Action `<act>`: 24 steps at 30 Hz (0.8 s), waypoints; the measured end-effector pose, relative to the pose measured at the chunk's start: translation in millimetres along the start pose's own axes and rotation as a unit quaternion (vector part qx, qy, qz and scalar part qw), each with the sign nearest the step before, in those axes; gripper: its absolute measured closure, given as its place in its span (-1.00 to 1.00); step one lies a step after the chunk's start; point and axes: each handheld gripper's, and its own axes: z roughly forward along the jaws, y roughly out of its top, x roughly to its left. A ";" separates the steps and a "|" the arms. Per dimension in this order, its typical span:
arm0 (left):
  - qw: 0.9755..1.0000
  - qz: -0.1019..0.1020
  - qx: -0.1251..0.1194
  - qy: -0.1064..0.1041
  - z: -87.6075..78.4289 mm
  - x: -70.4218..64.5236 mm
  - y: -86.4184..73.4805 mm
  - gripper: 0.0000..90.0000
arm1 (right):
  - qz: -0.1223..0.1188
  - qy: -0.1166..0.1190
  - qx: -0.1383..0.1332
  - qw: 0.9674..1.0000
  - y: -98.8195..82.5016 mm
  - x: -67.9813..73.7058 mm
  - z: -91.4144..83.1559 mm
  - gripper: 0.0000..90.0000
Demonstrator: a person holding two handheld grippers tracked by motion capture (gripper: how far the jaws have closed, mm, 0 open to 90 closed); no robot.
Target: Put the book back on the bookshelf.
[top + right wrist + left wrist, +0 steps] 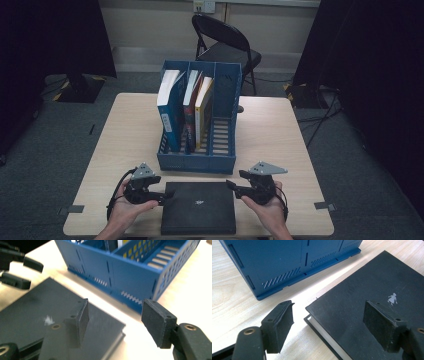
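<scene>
1. A black book [198, 207] lies flat on the desk [280, 135] at its near edge, midway between the two grippers; a small pale figure is printed on its cover [392, 298].
2. Its white page edges show along the near-left side in the left gripper view, between two black covers.
3. The left gripper [162, 196] sits at the book's left edge, held in the person's left hand [131, 209]. Its jaws stand wide apart with nothing between them: in the left gripper view one jaw is over the bare desk just off the book's corner, the other over the cover.
4. The right gripper [234, 188] sits at the book's upper right corner, held in the right hand [265, 207]. Its jaws are also spread wide and empty, one over the cover and one over the desk beside the book.
5. Just behind the book stands a blue file rack [199, 116] with three compartments.
6. The left compartment holds a blue book [169, 107]; the middle one holds a red book [191, 107] and a yellow-spined book [203, 110]; the right compartment shows only its slatted floor.
7. Beyond the desk stands a black folding chair [225, 42].
</scene>
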 end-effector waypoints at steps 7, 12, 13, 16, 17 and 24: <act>1.000 0.015 0.012 -0.006 8.2 -3.8 1.2 -0.32 | 0.018 0.016 0.024 0.999 -25.6 0.6 -3.5 -0.10; 0.999 0.029 0.020 -0.005 14.8 -6.4 1.9 -0.34 | 0.012 0.031 0.039 0.999 -35.4 6.1 2.1 -0.03; 0.999 0.030 0.022 -0.006 15.0 -5.5 2.2 -0.35 | 0.010 0.031 0.043 0.999 -36.5 7.0 3.8 -0.03; 0.999 0.031 0.023 -0.004 18.9 -3.5 1.9 -0.33 | 0.016 0.042 0.050 0.998 -37.5 8.3 7.6 0.01; 0.999 0.030 0.023 -0.008 20.0 -2.4 2.3 -0.33 | 0.017 0.047 0.051 0.997 -38.1 9.0 9.5 0.04; 0.999 0.029 0.011 -0.030 28.7 3.0 6.0 -0.30 | -0.004 0.038 0.059 0.998 -35.6 10.0 15.3 0.32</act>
